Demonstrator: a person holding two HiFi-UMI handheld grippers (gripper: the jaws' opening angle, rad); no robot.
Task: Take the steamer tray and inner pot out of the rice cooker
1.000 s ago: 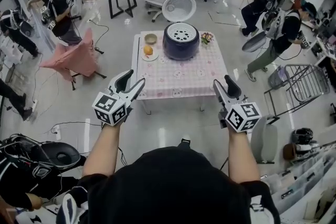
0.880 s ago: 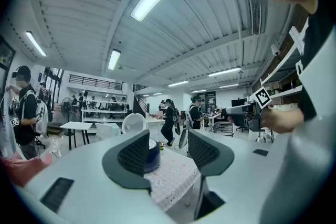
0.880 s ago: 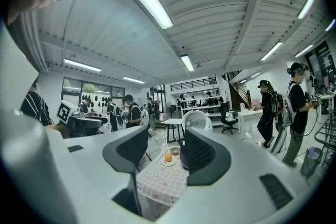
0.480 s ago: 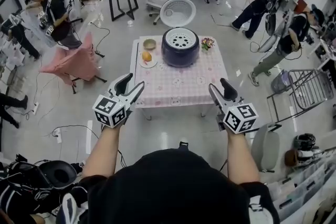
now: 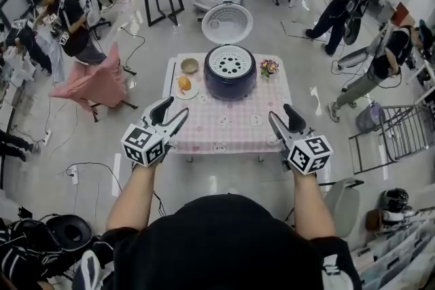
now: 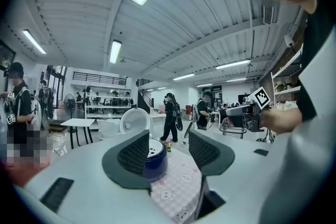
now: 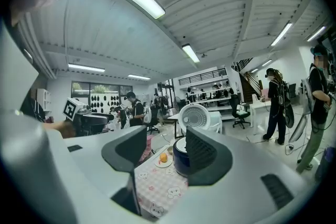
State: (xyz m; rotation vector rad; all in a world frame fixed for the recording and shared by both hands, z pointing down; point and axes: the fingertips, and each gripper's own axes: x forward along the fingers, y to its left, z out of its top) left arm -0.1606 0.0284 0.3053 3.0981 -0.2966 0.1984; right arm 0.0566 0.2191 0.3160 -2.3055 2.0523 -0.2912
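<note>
My left gripper (image 5: pixel 175 107) hung with jaws released, empty. My right gripper (image 5: pixel 280 112) had just been opening its jaws, also empty. The steamer tray (image 5: pixel 230 64) sat in the rice cooker (image 5: pixel 231 81) on the worktop (image 5: pixel 231 129), well beyond both.

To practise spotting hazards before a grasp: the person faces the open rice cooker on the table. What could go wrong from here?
1. The orange and the flowers stand close beside the rice cooker; a wide reach may knock them.
2. The steamer tray sits inside the cooker's rim, so a grip may slip.
</note>
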